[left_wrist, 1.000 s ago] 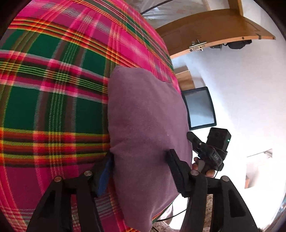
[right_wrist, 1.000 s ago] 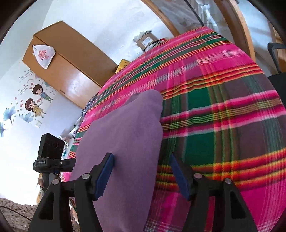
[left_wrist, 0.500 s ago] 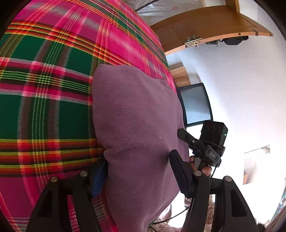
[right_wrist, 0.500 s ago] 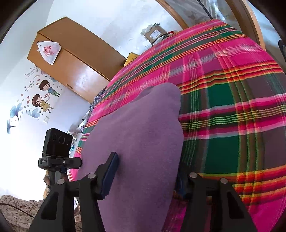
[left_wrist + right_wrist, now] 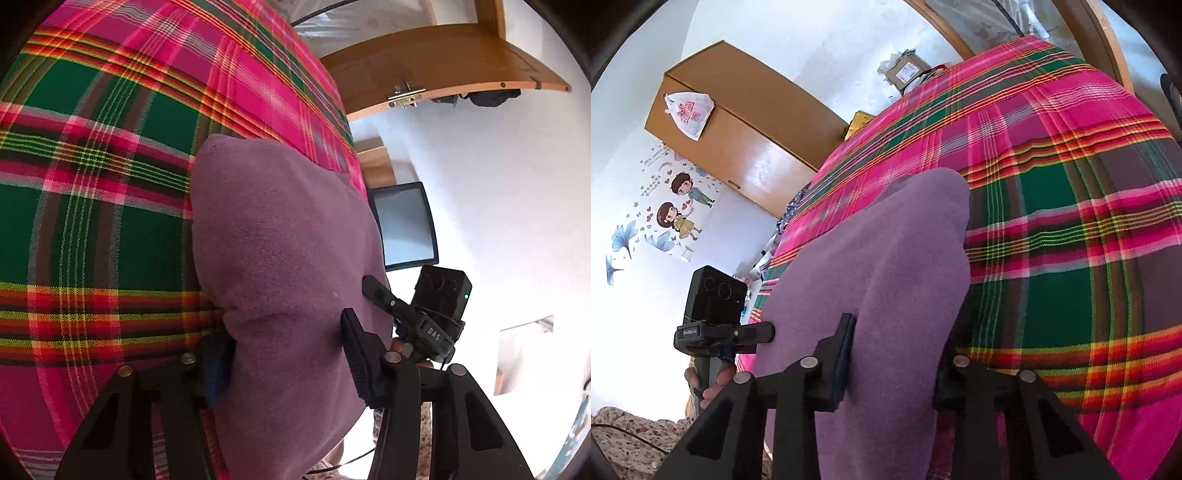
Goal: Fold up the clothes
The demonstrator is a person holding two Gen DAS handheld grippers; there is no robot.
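Purple garment (image 5: 288, 266) between both jaws, seemingly gripped, over plaid blanket (image 5: 96, 206).

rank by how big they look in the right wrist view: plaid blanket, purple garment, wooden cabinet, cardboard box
1. plaid blanket, fills most of the right half
2. purple garment, though it lies close to the camera, which inflates it
3. wooden cabinet, farther off, so likely bigger in reality
4. cardboard box, smallest

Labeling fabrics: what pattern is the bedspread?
Pink, green and red plaid bedspread; clearest in the left wrist view.
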